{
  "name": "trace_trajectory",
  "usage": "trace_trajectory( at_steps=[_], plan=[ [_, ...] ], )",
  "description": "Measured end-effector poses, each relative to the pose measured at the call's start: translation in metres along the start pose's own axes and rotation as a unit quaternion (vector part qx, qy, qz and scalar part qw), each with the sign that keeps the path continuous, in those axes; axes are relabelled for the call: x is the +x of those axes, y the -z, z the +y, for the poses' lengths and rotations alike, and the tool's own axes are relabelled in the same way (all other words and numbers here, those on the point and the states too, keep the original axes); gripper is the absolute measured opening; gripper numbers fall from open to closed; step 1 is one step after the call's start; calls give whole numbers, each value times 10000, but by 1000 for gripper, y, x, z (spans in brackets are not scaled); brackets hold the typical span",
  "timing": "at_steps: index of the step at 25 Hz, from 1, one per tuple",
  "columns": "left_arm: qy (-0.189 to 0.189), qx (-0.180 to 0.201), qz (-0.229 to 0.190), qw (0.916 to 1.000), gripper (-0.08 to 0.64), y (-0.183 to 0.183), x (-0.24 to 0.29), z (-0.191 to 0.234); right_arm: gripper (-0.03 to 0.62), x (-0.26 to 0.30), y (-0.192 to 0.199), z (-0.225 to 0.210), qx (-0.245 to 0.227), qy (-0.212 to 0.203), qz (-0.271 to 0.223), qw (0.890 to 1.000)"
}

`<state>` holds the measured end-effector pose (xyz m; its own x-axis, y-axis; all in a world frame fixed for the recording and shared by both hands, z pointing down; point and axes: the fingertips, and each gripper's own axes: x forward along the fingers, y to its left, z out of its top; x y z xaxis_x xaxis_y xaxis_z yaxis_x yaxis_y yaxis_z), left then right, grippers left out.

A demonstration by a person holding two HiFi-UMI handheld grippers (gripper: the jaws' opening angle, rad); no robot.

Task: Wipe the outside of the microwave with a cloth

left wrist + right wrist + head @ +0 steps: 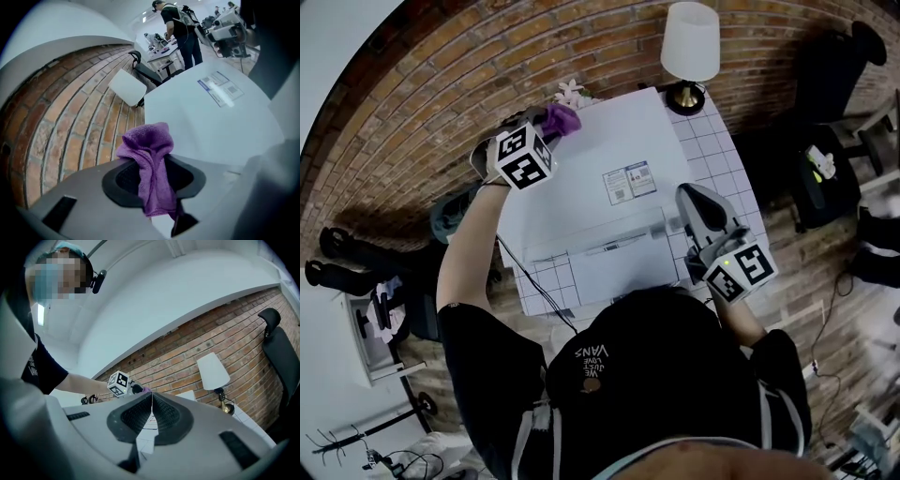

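Note:
The white microwave [600, 178] stands on a tiled table against the brick wall. Its top [206, 117] carries a small printed label [629, 182]. My left gripper [546, 125] hovers at the microwave's far left top corner, shut on a purple cloth [560, 119]. The cloth [152, 159] bunches up out of the jaws and hangs over the top's edge. My right gripper [694, 202] is at the microwave's right side near the front, jaws pressed together with nothing between them [151, 411].
A white-shaded lamp [690, 42] with a brass base stands on the table at the back right. A pink flower [570, 93] sits behind the microwave. A black cable [534, 281] hangs off the front left. A person [180, 26] stands far off.

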<state>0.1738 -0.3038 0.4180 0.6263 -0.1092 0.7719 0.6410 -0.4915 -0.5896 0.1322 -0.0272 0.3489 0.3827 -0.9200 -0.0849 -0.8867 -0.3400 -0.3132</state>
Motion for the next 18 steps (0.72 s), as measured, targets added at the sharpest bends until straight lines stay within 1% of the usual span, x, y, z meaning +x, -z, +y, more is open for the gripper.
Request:
trace_trajectory(
  at_steps=[3,6,8,13,15,18],
  plan=[
    [147,298,-78,9994,140,-44,13,-2,4,-3,-4,-10,19,-43,-7,10000],
    [280,380,-194,9987,140,-83,26,-5,4,-9,-8,-21,20,-65,-13,10000],
    [295,499,-231,9981,140,-106,35,-5,3,-11,-10,-30,23,-70,-14,10000],
    [210,1048,-281,9939,140,-155,51,-4,3,-19,-13,-47,72,-33,27,10000],
    [242,1087,-375,9931,140,-172,55,-6,5,-22,-13,-51,80,-25,50,10000],
    [326,1020,-522,9929,140,-187,57,-10,5,-24,-12,-52,80,-12,68,9999]
  ],
)
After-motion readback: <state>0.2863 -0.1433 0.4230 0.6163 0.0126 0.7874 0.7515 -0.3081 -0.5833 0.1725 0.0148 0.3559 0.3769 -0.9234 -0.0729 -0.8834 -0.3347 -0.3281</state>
